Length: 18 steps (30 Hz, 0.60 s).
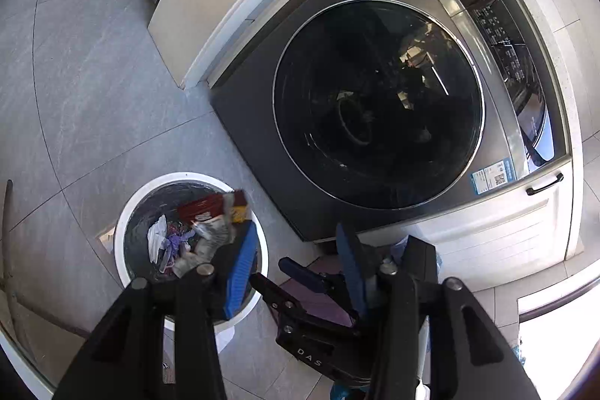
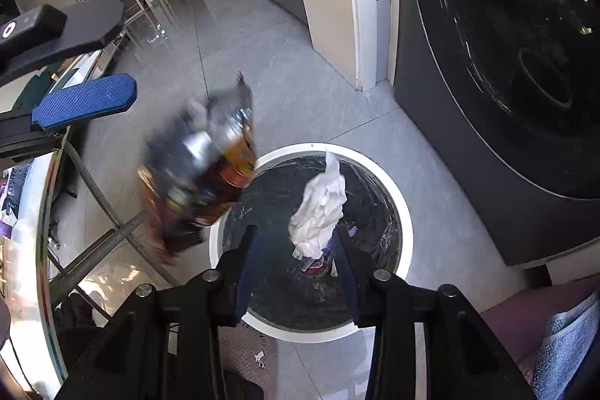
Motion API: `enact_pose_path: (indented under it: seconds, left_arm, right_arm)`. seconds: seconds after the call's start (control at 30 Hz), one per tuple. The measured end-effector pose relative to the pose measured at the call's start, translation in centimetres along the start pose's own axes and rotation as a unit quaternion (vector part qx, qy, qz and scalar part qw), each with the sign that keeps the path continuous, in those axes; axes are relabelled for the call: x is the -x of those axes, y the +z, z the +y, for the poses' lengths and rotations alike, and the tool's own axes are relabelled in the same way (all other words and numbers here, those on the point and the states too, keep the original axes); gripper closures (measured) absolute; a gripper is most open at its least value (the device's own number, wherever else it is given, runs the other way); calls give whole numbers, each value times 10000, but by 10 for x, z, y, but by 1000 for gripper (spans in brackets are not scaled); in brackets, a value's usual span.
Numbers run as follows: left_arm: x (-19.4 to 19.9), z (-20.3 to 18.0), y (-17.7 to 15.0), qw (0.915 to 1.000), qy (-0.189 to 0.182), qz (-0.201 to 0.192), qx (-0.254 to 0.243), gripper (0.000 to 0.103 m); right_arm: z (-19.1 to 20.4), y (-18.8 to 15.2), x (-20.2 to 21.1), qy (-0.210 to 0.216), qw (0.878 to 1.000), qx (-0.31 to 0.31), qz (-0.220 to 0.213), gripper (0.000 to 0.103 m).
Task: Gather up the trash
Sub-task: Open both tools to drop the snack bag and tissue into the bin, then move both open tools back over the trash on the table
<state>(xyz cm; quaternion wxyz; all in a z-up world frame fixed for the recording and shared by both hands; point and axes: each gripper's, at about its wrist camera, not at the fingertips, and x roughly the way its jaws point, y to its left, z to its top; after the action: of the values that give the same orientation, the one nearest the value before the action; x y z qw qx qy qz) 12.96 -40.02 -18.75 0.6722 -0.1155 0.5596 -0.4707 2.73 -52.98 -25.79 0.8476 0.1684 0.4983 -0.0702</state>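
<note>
**Over the bin: both jaws open, packet is the one to watch**

Right gripper (image 2: 298,268) first: your fingers stand apart and the pads press on nothing. The white tissue (image 2: 318,208) sits just ahead of the tips, between the two finger lines, touching neither. Its long axis runs away from you along the fingers. It's fully inside the ring of the bin (image 2: 375,167), which already has trash in the bottom. I'd call that one good.

Left gripper (image 1: 296,265): also spread, nothing between the pads. The snack packet (image 1: 217,212) is just past the tip of your left-hand pad, clear of it. In the left wrist view it lies over the far part of the bin (image 1: 123,212). In the right wrist view the packet (image 2: 202,175) is motion-blurred and overlaps the rim on the side towards the left gripper (image 2: 86,62), with its long axis tilted across the rim. Can't tell if it lands in or out.

Right hand is centred on the opening and left is off to one side, so use the right for any re-pick.

Beyond: the washing machine (image 2: 487,62), well clear.
</note>
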Motion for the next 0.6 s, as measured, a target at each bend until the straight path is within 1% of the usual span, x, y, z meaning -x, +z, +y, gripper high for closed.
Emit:
enact_pose_path:
  seconds: [0.07,0.13,0.27,0.33,0.43,0.53,0.6]
  left_arm:
    - [6,-3,-1,10000,-14,-11,-51,61]
    - [17,-7,-3,9998,43,-102,-179,60]
    - [51,-22,-9,9966,358,-457,-587,60]
    - [72,-29,-14,9933,547,-681,-763,60]
    - [108,-33,-25,9873,791,-1057,-885,60]
    - [147,-35,-36,9775,1149,-1505,-931,60]
    - [176,-34,-44,9716,1278,-1769,-917,60]
  right_arm:
    - [-2,-2,0,-5,10000,-49,1,65]
    - [-3,-3,3,-15,10000,-94,-29,65]
    - [1,-2,22,-9,9997,-125,-224,65]
    - [7,1,33,5,9992,-103,-379,64]
    - [22,5,56,49,9977,-36,-675,62]
    - [45,10,85,93,9947,132,-1018,58]
    - [63,14,105,192,9917,262,-1247,56]
